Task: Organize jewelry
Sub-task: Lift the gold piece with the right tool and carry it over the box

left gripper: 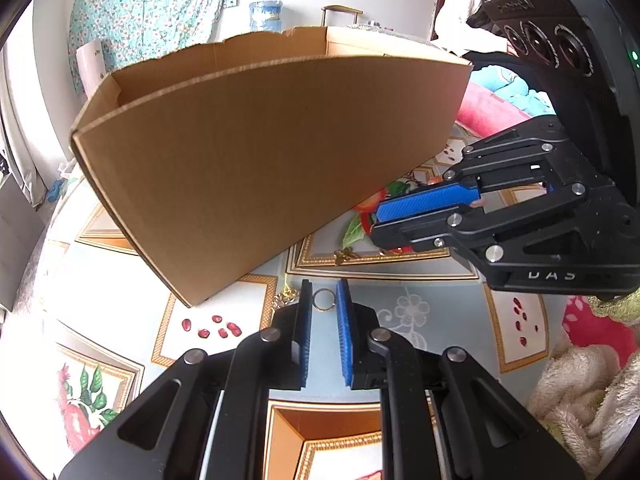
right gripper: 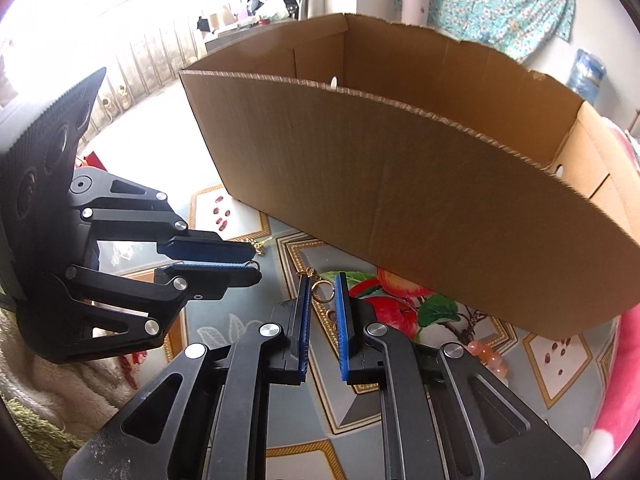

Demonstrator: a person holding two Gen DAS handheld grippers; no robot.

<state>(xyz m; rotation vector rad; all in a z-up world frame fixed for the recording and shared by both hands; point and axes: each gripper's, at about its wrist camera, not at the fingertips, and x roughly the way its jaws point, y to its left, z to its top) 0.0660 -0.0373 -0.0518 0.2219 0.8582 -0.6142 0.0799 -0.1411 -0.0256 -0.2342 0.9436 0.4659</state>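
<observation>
A cardboard box (left gripper: pixel 260 152) stands open-topped on the patterned table and also shows in the right wrist view (right gripper: pixel 420 208). My left gripper (left gripper: pixel 324 300) is open just above the cloth, with a silver ring (left gripper: pixel 323 300) lying between its fingertips and a gold chain piece (left gripper: pixel 285 299) by the left finger. My right gripper (right gripper: pixel 323 290) is open, with a gold ring piece (right gripper: pixel 322 291) between its fingertips. A small gold charm (left gripper: pixel 343 255) lies near the box. Pink beads (right gripper: pixel 486 354) lie by my right finger.
The right gripper (left gripper: pixel 424 208) crosses the left wrist view from the right; the left gripper (right gripper: pixel 240 262) enters the right wrist view from the left. A fluffy blanket (left gripper: pixel 588 380) borders the table. A person sits behind the box (left gripper: pixel 472 4).
</observation>
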